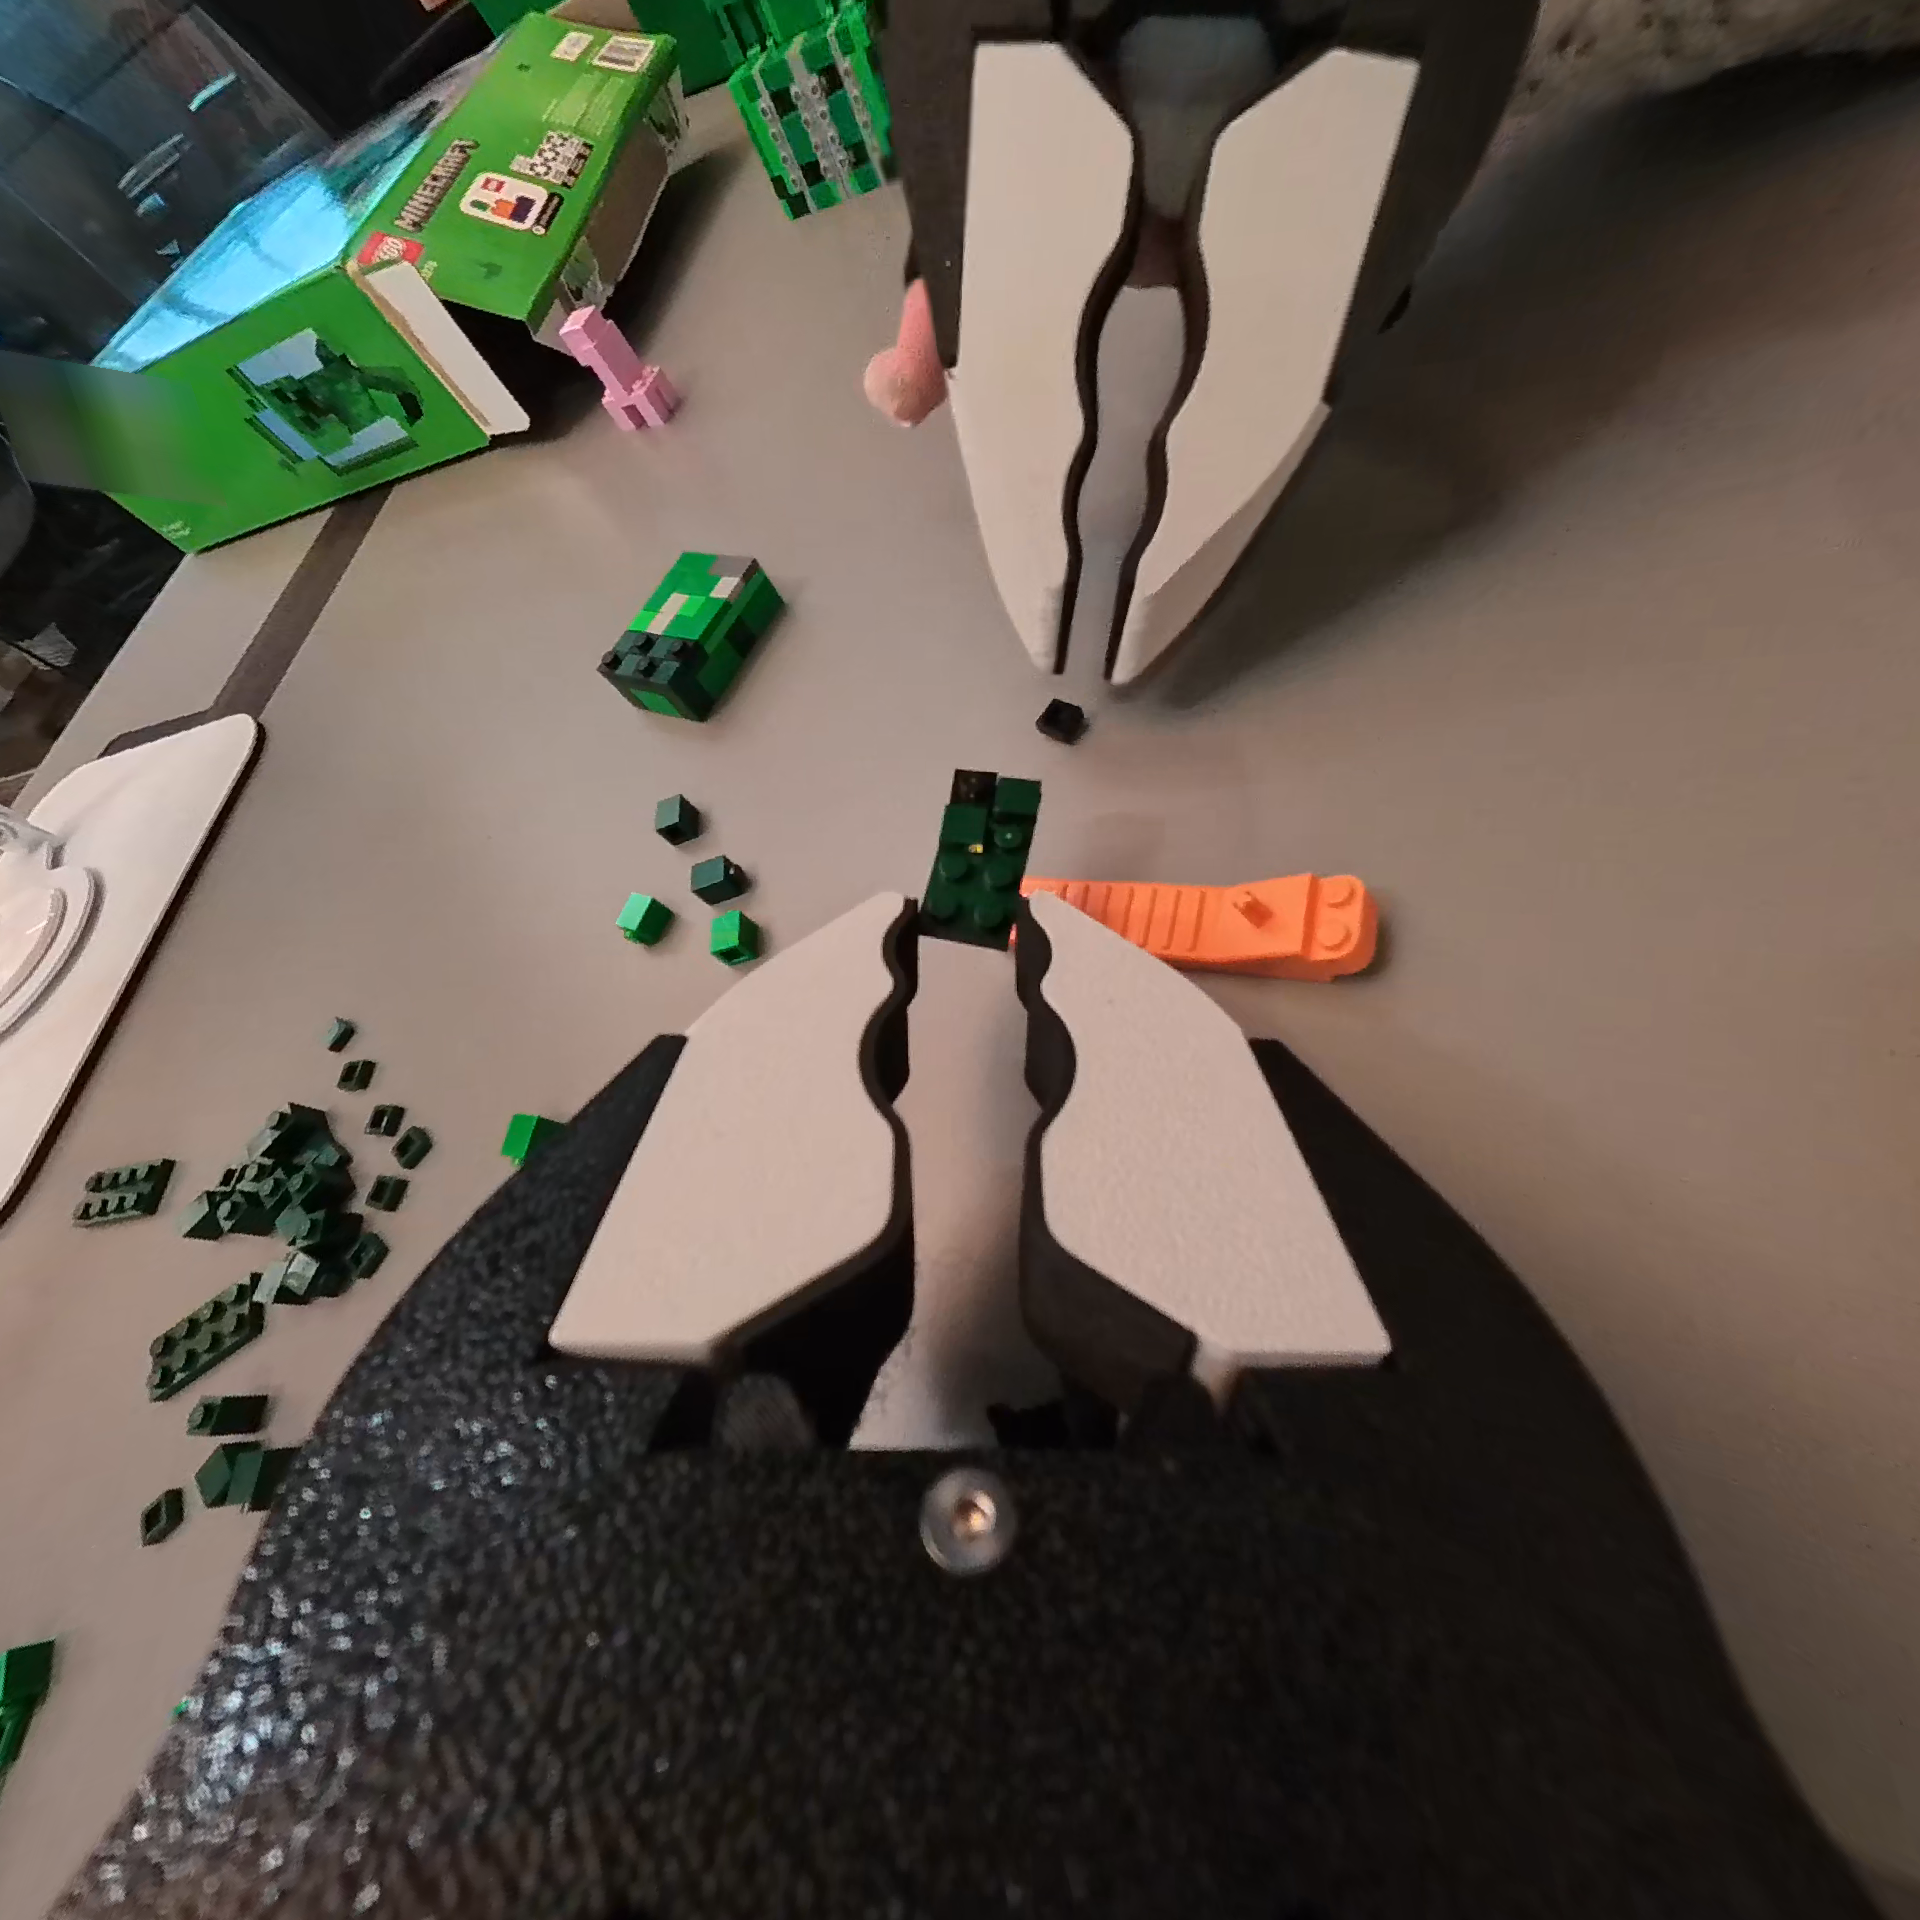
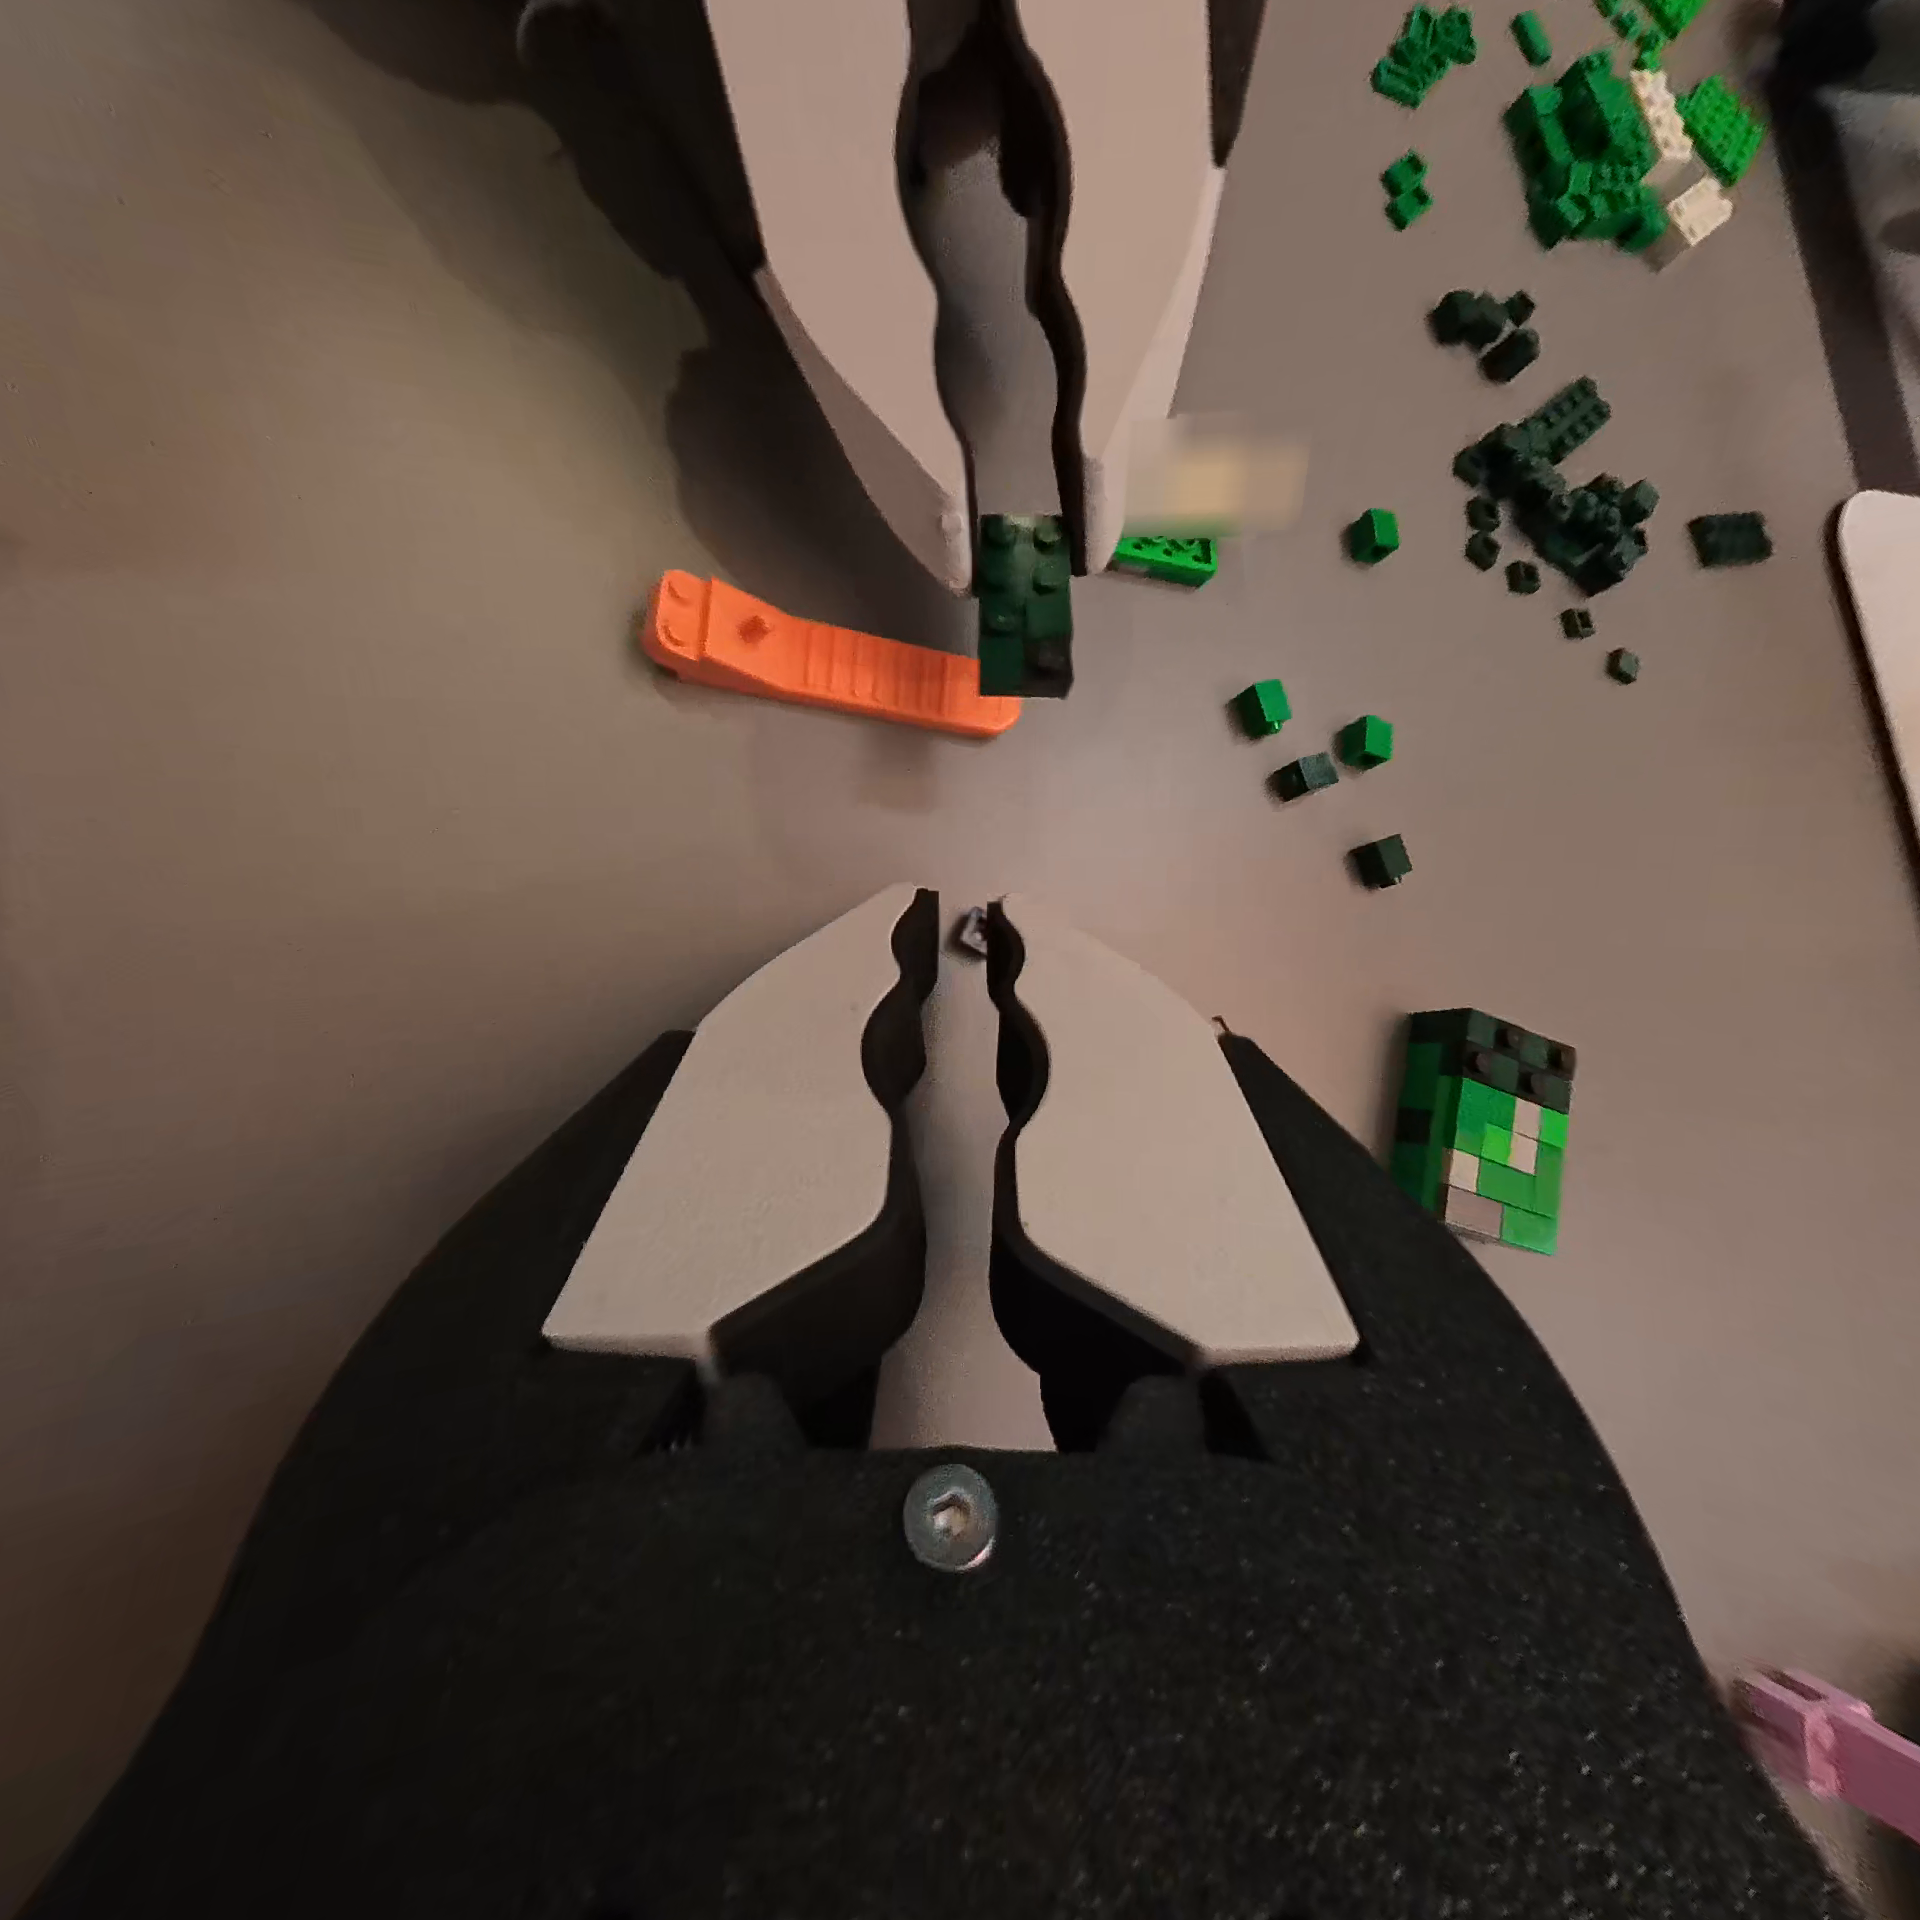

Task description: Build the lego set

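The dark green plate (image 1: 977,868) looks light, stiff and slick, so it is best pinched by its long edges; the left gripper (image 1: 961,920) does so, clamped on the plate's near end just beside the orange separator (image 1: 1205,928). The right gripper (image 2: 961,912), facing it beyond the separator, stands slightly parted around a tiny black piece (image 2: 971,928); whether its fingers touch that piece I cannot tell.
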`<action>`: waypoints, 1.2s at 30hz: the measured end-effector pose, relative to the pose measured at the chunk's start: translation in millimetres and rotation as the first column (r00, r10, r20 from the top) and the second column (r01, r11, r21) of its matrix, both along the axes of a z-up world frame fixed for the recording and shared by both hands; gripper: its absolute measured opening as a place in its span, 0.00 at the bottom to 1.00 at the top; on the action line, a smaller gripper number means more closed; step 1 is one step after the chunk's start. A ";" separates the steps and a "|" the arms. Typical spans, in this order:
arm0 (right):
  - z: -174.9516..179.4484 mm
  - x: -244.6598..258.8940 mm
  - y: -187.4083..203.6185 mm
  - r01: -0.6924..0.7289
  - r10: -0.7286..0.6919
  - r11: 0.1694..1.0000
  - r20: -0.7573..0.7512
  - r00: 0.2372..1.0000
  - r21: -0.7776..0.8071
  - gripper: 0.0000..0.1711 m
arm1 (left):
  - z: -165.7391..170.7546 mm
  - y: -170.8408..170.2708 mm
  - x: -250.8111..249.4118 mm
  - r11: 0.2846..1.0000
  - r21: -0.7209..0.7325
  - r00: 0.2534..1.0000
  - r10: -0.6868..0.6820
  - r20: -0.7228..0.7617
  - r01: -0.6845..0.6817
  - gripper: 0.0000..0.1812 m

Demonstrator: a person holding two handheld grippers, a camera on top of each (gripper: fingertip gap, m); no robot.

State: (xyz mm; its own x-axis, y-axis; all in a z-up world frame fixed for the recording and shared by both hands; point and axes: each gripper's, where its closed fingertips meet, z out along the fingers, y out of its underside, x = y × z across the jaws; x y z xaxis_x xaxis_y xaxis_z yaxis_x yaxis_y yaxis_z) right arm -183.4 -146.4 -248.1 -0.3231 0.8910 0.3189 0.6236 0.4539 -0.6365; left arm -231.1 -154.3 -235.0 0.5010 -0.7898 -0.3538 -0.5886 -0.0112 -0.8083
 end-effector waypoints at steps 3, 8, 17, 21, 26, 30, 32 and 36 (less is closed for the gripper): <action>-5.7 -0.4 -1.0 0.053 -0.051 0.997 0.038 0.998 -0.047 0.10 | 0.1 -0.2 0.1 1.000 0.000 1.000 -0.001 0.001 0.001 0.09; -4.7 -5.1 0.4 0.091 -0.087 0.988 0.037 0.995 -0.121 0.06 | -0.1 -0.5 0.3 1.000 -0.001 1.000 -0.003 0.000 0.003 0.09; -12.4 -3.1 4.1 0.114 -0.110 0.992 0.077 0.991 -0.057 0.04 | -0.4 -0.9 0.6 1.000 -0.004 1.000 -0.006 -0.002 0.006 0.09; -9.5 -2.4 8.7 0.126 -0.123 0.992 0.069 0.990 -0.033 0.04 | -0.2 -1.0 0.6 1.000 -0.005 1.000 -0.006 0.000 0.006 0.09; -11.9 -1.3 8.5 0.128 -0.124 0.991 0.081 0.989 -0.048 0.05 | -0.3 -1.1 0.7 1.000 -0.006 1.000 -0.008 -0.002 0.008 0.09; -14.2 0.7 9.5 0.134 -0.124 0.986 0.094 0.988 -0.098 0.05 | -0.4 -1.1 0.8 1.000 -0.007 1.000 -0.008 -0.001 0.008 0.09; -14.1 1.4 8.5 0.120 -0.108 0.980 0.083 0.991 -0.159 0.06 | -0.6 -1.2 0.9 1.000 -0.007 1.000 -0.009 -0.003 0.009 0.09; -8.3 0.1 7.9 0.083 -0.079 0.962 0.029 0.996 -0.259 0.06 | -0.8 -1.4 1.0 1.000 -0.008 1.000 -0.011 -0.004 0.010 0.09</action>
State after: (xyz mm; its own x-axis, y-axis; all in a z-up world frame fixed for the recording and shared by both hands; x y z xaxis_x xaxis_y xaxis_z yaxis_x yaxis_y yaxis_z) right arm -183.3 -138.5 -256.5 -0.2501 0.9658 0.0679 0.6643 0.2222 -0.7136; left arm -230.1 -155.7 -235.8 0.4912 -0.7980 -0.3492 -0.5920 -0.0117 -0.8059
